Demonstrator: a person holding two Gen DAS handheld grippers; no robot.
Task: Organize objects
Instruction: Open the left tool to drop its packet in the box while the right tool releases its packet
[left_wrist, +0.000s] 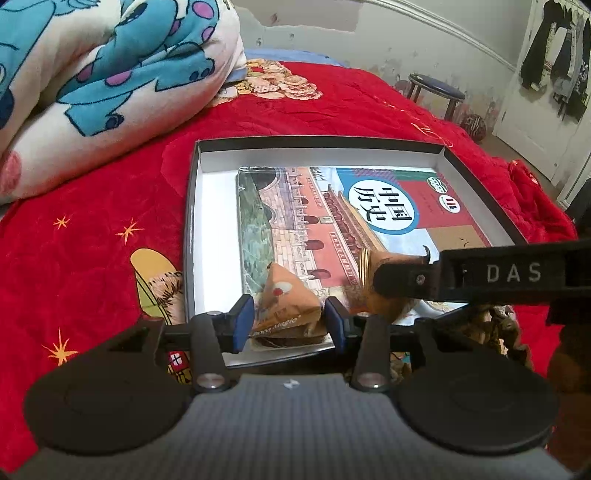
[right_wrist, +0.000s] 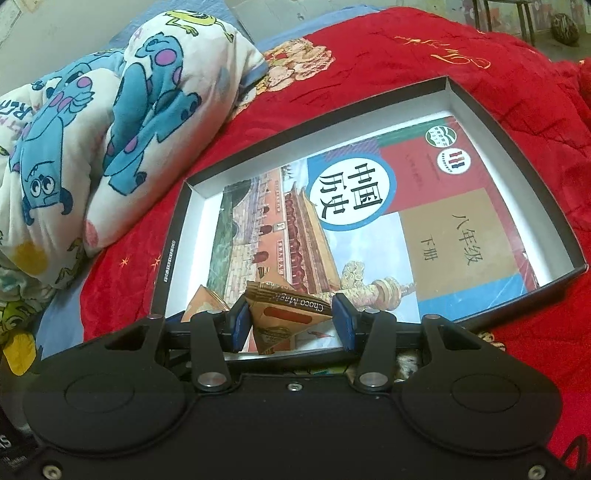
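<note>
My task things are two small pyramid-shaped snack packets, both at the lower centre of their views, over the near end of the textbook (right_wrist: 369, 206) lying in the shallow box (right_wrist: 546, 206) on the red bed cover (left_wrist: 92, 206).

The left packet (left_wrist: 286, 308) sits between the pads of my left tool (left_wrist: 290, 321), whose jaws are about half spread, with no clear squeeze on it.

My right tool (right_wrist: 291, 325) pinches the right packet (right_wrist: 288, 314) at its flat sides.

I judge both light, soft and crinkly, easily crushed and a little slippery; the sealed edges or broad faces are the best hold.
</note>
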